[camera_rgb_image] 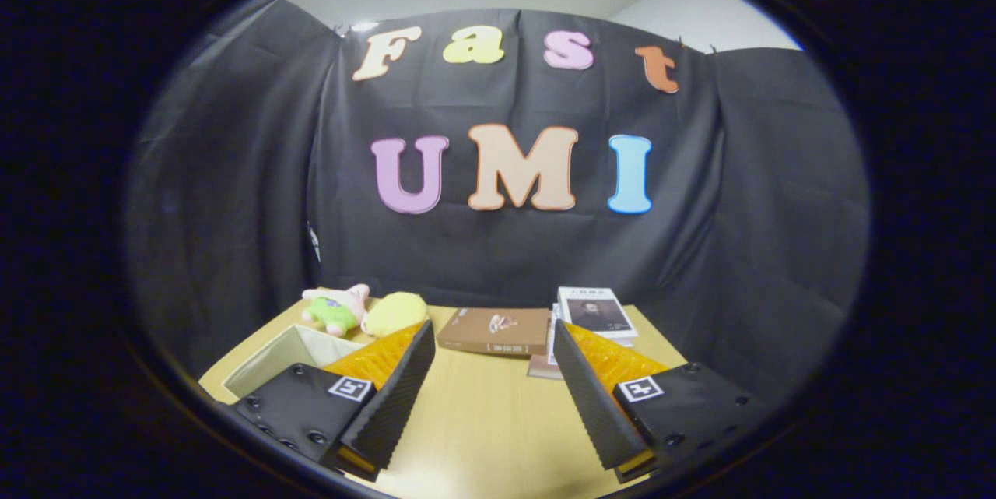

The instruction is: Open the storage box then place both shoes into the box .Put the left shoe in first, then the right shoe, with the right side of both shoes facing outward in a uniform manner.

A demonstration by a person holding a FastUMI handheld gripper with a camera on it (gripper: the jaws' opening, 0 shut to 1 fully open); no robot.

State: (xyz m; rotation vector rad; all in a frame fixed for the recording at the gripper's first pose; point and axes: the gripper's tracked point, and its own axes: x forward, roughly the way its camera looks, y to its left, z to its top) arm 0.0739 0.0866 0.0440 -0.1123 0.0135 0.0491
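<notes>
Wooden table (482,421) between spread tongs (494,351)

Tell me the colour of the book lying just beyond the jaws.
Brown book, clearest in the gripper view.

I see a pale wooden surface (482,421). On it, an open fabric box (292,355) sits beside my tool's left finger; beyond it lie two soft toys (338,308), one pink-green, one yellow (395,312). A brown book (494,330) and stacked books (595,312) rest farther back.
</notes>
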